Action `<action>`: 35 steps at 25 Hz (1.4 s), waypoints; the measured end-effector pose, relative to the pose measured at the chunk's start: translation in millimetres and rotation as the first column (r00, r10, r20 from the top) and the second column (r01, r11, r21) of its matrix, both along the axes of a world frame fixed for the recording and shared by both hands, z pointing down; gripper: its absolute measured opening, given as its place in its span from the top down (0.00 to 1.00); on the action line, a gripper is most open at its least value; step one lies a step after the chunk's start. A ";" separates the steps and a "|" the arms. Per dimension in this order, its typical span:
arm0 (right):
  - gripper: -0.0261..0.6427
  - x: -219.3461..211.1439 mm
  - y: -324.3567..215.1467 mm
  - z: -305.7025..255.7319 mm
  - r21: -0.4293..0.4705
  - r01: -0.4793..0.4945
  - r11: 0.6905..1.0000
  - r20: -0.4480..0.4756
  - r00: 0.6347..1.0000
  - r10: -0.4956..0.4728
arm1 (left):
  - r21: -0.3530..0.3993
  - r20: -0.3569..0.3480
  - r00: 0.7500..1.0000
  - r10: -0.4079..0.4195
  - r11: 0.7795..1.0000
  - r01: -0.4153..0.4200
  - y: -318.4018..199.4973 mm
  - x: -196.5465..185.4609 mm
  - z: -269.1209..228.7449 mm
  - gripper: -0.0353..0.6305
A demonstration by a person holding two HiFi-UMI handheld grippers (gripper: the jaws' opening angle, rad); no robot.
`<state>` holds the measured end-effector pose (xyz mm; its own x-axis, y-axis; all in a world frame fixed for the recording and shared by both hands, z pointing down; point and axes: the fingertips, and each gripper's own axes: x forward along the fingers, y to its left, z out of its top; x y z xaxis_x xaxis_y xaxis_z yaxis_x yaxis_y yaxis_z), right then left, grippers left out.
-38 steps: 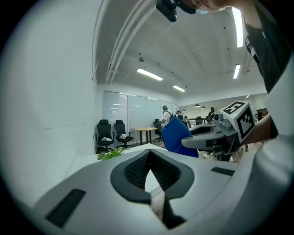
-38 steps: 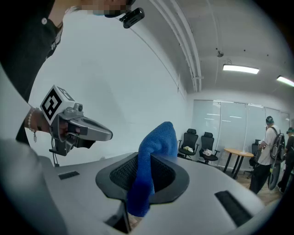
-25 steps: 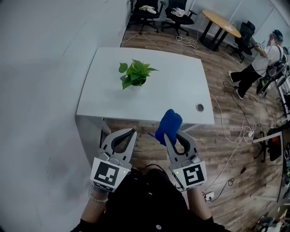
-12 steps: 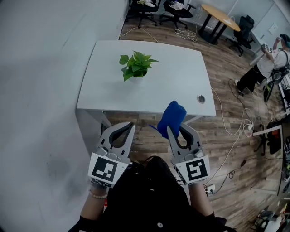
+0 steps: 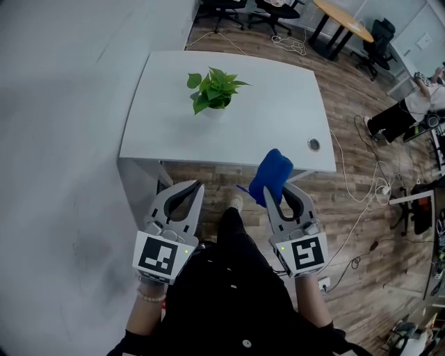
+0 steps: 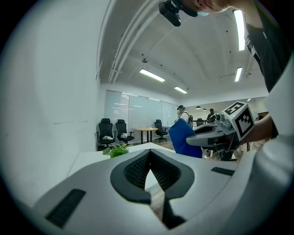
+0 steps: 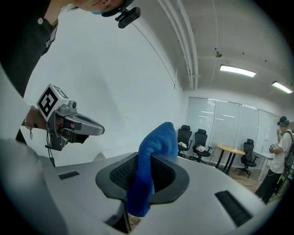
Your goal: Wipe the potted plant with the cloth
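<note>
A small green potted plant [image 5: 214, 90] stands on the white table [image 5: 278, 111], left of its middle; its leaves [image 6: 117, 150] also show in the left gripper view. My right gripper [image 5: 272, 194] is shut on a blue cloth [image 5: 270, 174], which sticks up past its tips short of the table's near edge. In the right gripper view the cloth [image 7: 154, 158] hangs folded between the jaws. My left gripper [image 5: 195, 189] is shut with nothing in it, level with the right one, also short of the table.
A grey wall runs along the left. A round cable hole [image 5: 314, 144] sits at the table's near right corner. Black office chairs [image 5: 221, 7] and a round wooden table [image 5: 342, 18] stand beyond. Cables [image 5: 361, 208] trail over the wooden floor at right, where a person [image 5: 407, 108] stands.
The table and plant have drifted up the head view. Both grippers have shifted only slightly; the right one, still clamped on the cloth, now sits a little further right.
</note>
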<state>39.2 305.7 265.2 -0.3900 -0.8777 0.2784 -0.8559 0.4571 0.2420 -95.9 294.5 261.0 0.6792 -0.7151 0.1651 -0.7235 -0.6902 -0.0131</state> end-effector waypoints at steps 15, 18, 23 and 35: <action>0.82 -1.6 -80.3 -2.9 0.024 0.131 0.991 0.021 0.991 -0.131 | 0.010 0.021 0.996 -0.083 0.996 0.083 -60.5 14.9 -2.7 0.93; 0.82 6.2 -105.2 -3.1 0.031 0.145 0.989 0.029 0.989 -0.146 | -0.010 0.024 0.993 -0.114 0.993 0.114 -81.9 21.5 -4.1 0.93; 0.82 23.7 -145.0 -4.8 0.030 0.165 0.986 0.045 0.985 -0.166 | -0.013 0.034 0.990 -0.136 0.991 0.136 -115.8 40.0 -6.8 0.93; 0.82 74.3 -242.9 -6.2 0.010 0.222 0.975 0.063 0.973 -0.222 | 0.003 0.031 0.984 -0.177 0.984 0.177 -212.8 93.8 -16.0 0.93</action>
